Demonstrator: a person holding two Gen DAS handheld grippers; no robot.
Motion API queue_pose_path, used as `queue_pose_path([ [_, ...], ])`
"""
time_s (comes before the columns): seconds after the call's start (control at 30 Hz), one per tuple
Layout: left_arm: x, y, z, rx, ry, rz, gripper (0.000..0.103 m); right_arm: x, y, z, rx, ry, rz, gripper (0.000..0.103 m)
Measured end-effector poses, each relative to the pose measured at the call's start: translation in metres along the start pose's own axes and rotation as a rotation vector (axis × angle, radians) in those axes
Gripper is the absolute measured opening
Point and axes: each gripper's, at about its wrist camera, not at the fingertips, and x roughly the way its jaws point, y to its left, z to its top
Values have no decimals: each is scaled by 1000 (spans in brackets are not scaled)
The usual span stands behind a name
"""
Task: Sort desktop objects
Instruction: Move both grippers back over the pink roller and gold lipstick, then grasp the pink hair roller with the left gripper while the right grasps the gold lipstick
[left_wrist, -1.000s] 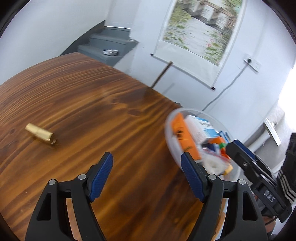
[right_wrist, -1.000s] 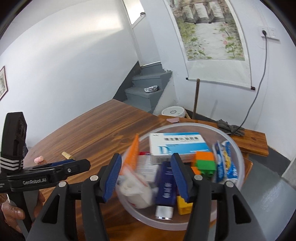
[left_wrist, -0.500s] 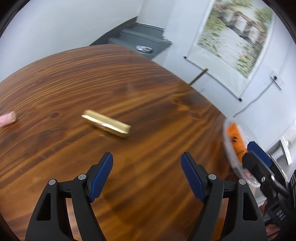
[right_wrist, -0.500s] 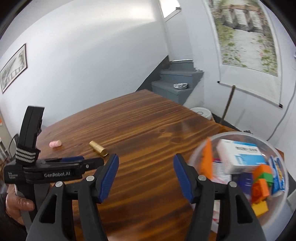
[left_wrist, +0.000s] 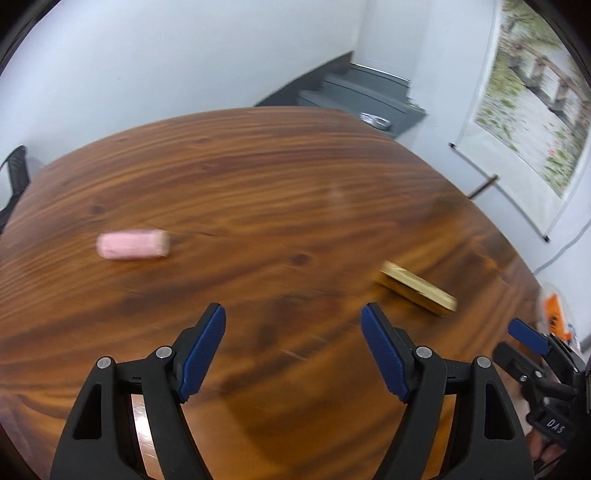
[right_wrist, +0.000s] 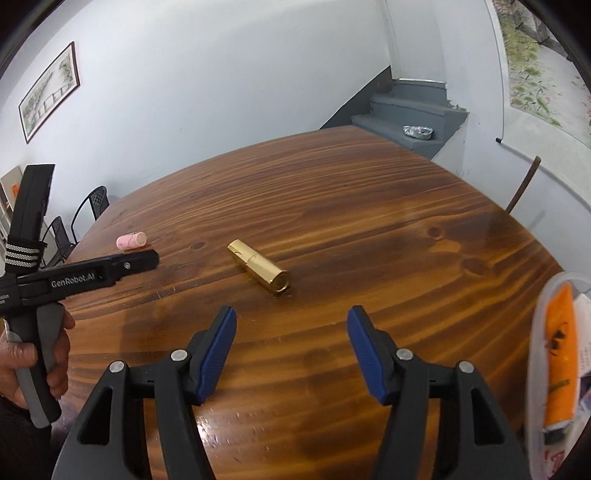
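A gold lipstick tube lies on the wooden table, just beyond my right gripper, which is open and empty. It also shows in the left wrist view, right of my open, empty left gripper. A pink cylinder lies on the table ahead and left of the left gripper; in the right wrist view the pink cylinder sits just past the left gripper's tip. A clear bowl with an orange packet stands at the right edge.
The left gripper, held by a hand, is at the left of the right wrist view. The right gripper is at the right edge of the left wrist view. Grey stairs, a wall scroll and black chairs lie beyond the table.
Both grippers have swung left, away from the bowl of sorted items. The bowl has slid to the right edge and the gold tube and pink cylinder have come into view.
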Motion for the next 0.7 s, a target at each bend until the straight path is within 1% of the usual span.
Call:
queue_pose_path([
  [0.27,7,71,21,-58,-34,122,79,32,23,12,-26,31,3,68],
  [0.37,15,90,26,-71,-40,148,79,42,30,16,-35,43,2,68],
  [0.53,30,115,35,-90,-32,158,79,53,38,22,-43,48,-3,69],
  [0.7,39,126,45,-90,-30,154,79,61,41,30,-42,52,4,70],
])
